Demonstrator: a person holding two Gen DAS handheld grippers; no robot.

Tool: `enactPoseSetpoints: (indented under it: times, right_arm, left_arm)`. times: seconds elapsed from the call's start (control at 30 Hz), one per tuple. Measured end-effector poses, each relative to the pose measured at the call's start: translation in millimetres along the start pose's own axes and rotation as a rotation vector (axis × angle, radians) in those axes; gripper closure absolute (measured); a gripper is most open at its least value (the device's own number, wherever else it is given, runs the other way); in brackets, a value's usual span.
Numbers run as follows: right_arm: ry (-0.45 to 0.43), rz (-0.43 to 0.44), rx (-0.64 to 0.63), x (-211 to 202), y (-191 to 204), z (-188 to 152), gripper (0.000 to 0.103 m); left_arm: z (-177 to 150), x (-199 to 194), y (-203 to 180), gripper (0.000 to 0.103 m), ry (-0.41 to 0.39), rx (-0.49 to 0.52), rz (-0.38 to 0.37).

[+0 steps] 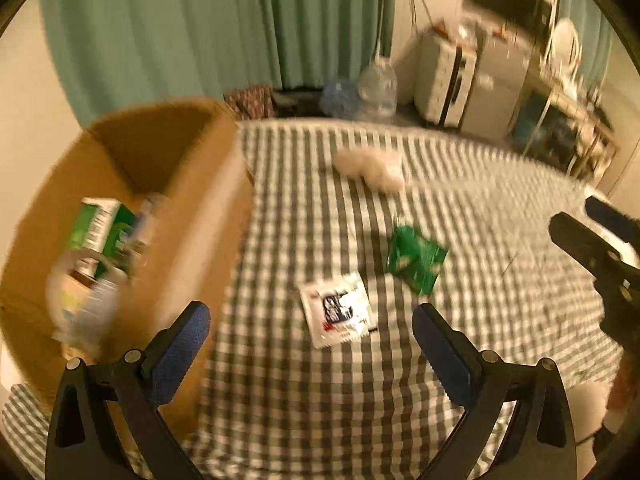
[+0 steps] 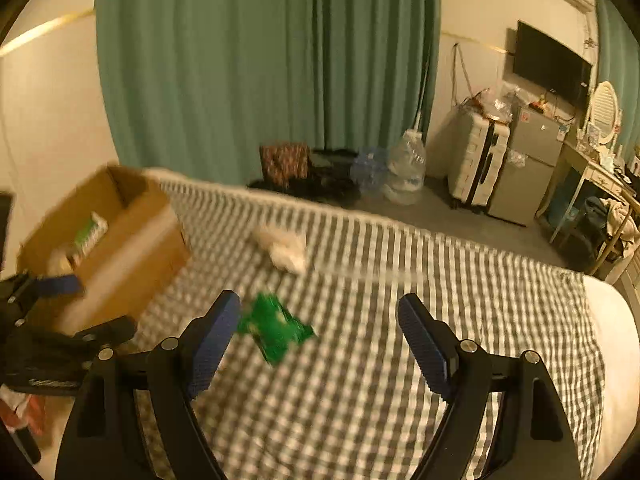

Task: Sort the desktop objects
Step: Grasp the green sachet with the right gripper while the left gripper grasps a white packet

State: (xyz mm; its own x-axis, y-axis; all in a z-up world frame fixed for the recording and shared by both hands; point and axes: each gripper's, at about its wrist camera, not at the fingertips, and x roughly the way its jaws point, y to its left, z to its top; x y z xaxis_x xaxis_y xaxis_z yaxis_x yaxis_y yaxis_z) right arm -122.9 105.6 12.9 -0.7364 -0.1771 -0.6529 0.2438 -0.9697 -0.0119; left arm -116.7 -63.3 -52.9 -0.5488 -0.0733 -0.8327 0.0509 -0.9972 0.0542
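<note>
We see a bed with a grey and white checked sheet (image 1: 460, 208). On it lie three small things. A flat white and silver packet with a dark blue picture (image 1: 339, 309) lies near the middle of the sheet in the left claw's view. Its long side runs up and away from us, tipped a little to the left. A crinkly green foil packet (image 1: 416, 258) lies just beside it, up and to the right. The two are close, and we cannot tell if their corners touch. The green packet sits like a diamond, with one corner pointing down at us. A fluffy white lump (image 1: 370, 168) lies farther off, near the far edge of the bed, and it is stretched out sideways.

A brown cardboard box with an open top (image 1: 188, 184) stands on the left part of the bed. A green and white carton (image 1: 102, 232) and other blurry things are inside it.

Our left claw (image 1: 310, 334) is wide open and holds nothing. The white packet lies between its blue fingers, not touched. Our right claw (image 2: 318, 330) is open and empty too. The green packet lies by its left finger (image 2: 212, 344), and it is too blurry to tell if they touch.

The sheet to the right of the packets is bare, all the way to the bed's right edge. On the left, the box wall is close to the left claw.
</note>
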Motion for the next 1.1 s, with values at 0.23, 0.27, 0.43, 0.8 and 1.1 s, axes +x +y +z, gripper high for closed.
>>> enactPoseSetpoints:
  times: [0.23, 0.27, 0.43, 0.8, 1.1]
  right_arm:
    - [0.078, 0.097, -0.035, 64, 5, -28, 0.022]
    - [0.086, 0.118, -0.03, 71, 8, -29, 0.022]
    - [0.103, 0.2, -0.044, 113, 21, -22, 0.022]
    - [0.257, 0.222, 0.025, 178, 27, -32, 0.034]
    - [0.253, 0.175, 0.032, 135, 31, -41, 0.07]
  left_arm:
    - [-18, 72, -9, 0.0, 0.091, 0.0, 0.04]
    - [-19, 81, -7, 0.0, 0.104, -0.013, 0.032]
    - [-23, 119, -2, 0.0, 0.174, -0.054, -0.019]
    - [-25, 118, 3, 0.034, 0.105, -0.055, -0.076]
    - [-31, 97, 5, 0.098, 0.071, -0.029, -0.17]
